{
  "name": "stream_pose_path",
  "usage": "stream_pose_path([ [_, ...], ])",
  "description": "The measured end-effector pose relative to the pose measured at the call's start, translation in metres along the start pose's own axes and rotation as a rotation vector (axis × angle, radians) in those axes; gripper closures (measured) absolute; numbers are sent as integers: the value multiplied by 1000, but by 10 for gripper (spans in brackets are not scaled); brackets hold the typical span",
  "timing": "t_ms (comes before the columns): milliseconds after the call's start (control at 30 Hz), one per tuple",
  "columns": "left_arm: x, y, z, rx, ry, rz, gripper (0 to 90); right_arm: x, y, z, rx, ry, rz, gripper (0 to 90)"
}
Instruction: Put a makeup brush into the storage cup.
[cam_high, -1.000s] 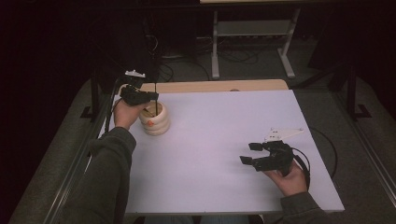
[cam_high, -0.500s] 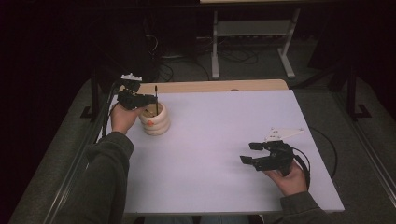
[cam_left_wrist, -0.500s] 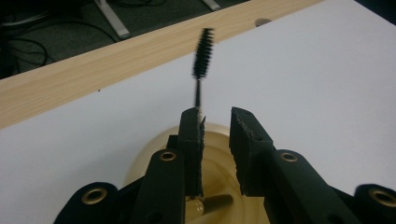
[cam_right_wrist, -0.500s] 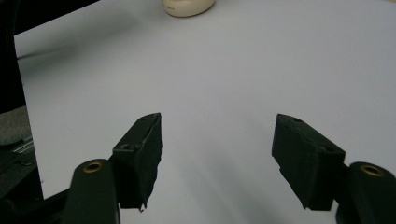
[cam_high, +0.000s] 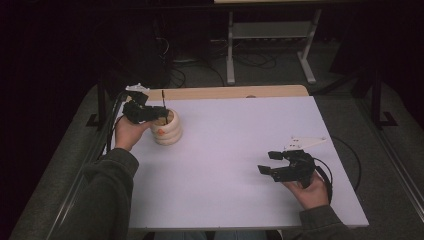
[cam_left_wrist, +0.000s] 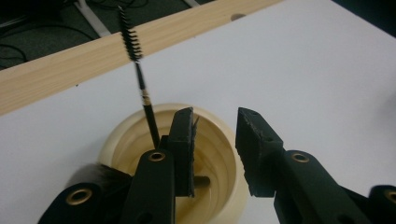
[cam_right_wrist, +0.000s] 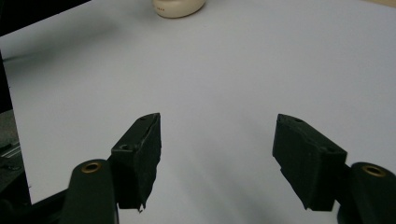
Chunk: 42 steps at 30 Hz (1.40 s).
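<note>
Hovering over the cup (cam_high: 167, 128) at the table's (cam_high: 240, 165) far left, the left gripper (cam_left_wrist: 215, 140) has just been opening, nothing between its jaws; the brush (cam_left_wrist: 140, 79) stands near-upright inside, just beside. The right gripper (cam_right_wrist: 217, 158) waits open, well apart.

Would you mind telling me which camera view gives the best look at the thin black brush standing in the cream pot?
The left gripper view: the brush rises close up out of the cream pot, its bristled tip and thin stem sharp. The high view gives it as a small dark line above the pot. The right gripper view catches the pot's base at its top edge.
</note>
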<state>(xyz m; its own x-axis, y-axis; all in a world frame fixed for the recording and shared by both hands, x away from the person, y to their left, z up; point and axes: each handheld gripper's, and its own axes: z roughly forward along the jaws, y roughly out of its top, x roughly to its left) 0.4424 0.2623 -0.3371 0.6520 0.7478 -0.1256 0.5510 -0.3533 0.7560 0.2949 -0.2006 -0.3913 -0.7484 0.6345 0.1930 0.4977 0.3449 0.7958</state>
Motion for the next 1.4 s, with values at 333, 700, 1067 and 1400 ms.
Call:
stream_pose_path([
  [333, -7, -10, -7, -37, -41, -2, 634, -1, -1, 1, 3, -26, -5, 295],
  [700, -12, -19, -15, -53, -56, -5, 567, -2, -1, 1, 1, -46, -4, 287],
  [1067, -23, -26, -15, -57, -62, 2, 495, -2, -2, -2, -16, -64, -2, 276],
  [1400, -28, -34, -17, -68, -75, 1, 441, -4, -4, -3, -22, -79, -4, 276],
])
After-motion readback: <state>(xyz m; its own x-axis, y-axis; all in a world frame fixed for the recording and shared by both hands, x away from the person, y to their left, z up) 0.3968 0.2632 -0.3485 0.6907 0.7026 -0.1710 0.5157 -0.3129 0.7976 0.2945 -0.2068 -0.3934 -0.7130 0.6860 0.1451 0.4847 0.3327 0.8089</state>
